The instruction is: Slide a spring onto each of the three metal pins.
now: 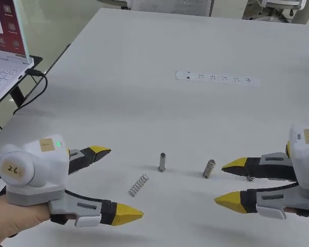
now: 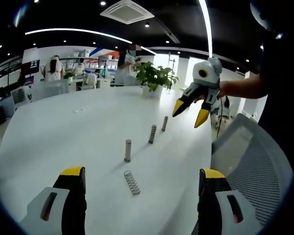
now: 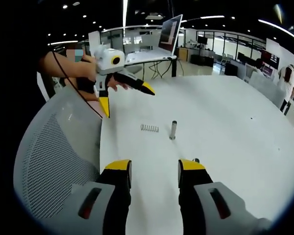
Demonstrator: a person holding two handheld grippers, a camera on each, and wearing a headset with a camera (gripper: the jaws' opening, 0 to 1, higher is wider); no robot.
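- A small coiled steel spring [image 1: 138,185] lies flat and untouched on the white tabletop [image 1: 144,103]. It is just beside and in front of a short upright grey metal pin [image 1: 162,161] that carries nothing. It is judged to be the last spring to be fitted.
- To the right of the bare pin, a second upright pin sleeved with a spring [image 1: 209,168] is seen. In the left gripper view a third pin [image 2: 164,123] is shown beyond it, sleeved as well. Two of the three are therefore taken as done.
- The pins are stood in a row with gaps between them, which is judged to leave room for jaws to work at each one.
- The yellow-tipped left gripper [image 1: 116,182] is held with its jaws spread wide and nothing between them. In its own view the loose spring lies ahead, between the lines of the two jaws. This spread and aim are judged to be set for picking up the lying coil.
- The right gripper [image 1: 226,182] is likewise released and empty. It is held near the two sleeved pins and away from the bare one, apparently so that the approach to the spring is not blocked.
- Farther off, a white power strip [image 1: 216,78] and an open laptop [image 1: 0,56] are set well apart from the work.
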